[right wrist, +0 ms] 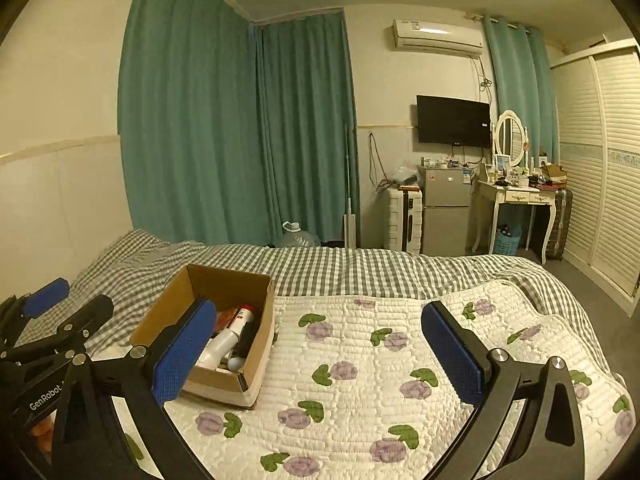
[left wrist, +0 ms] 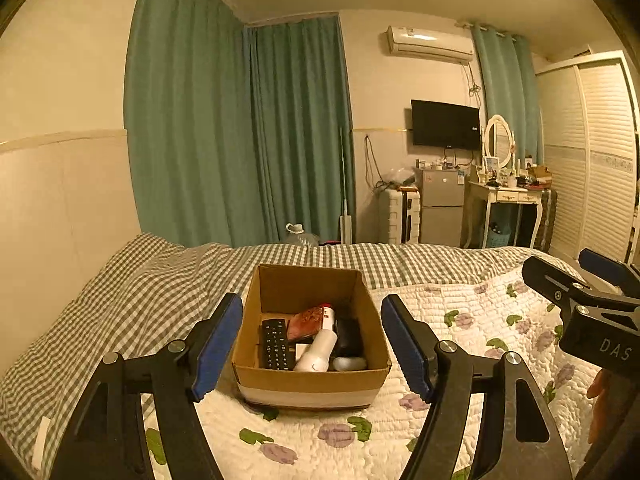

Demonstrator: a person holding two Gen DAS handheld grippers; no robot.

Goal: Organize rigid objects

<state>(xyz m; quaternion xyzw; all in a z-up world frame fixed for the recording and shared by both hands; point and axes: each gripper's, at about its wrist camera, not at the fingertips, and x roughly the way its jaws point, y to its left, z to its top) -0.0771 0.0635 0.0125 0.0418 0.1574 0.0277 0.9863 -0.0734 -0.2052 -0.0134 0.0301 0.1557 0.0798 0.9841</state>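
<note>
An open cardboard box (left wrist: pixel 312 380) stands on the flowered quilt (left wrist: pixel 460 360) of a bed. In it lie a black remote (left wrist: pixel 274 343), a white bottle (left wrist: pixel 318 351) with a red cap, a reddish pouch (left wrist: pixel 306 322), a dark case (left wrist: pixel 349 336) and a small grey thing. My left gripper (left wrist: pixel 312 344) is open and empty, its blue pads on either side of the box, held short of it. My right gripper (right wrist: pixel 320 354) is open and empty over the quilt, right of the box (right wrist: pixel 224 376). Each gripper shows at the edge of the other's view.
A grey checked sheet (right wrist: pixel 360 272) covers the far half of the bed. Beyond stand green curtains (right wrist: pixel 240 140), a water jug (right wrist: pixel 298 236), a small fridge (right wrist: pixel 446 208), a dressing table (right wrist: pixel 516 196), a wall television and a louvred wardrobe (right wrist: pixel 600 168).
</note>
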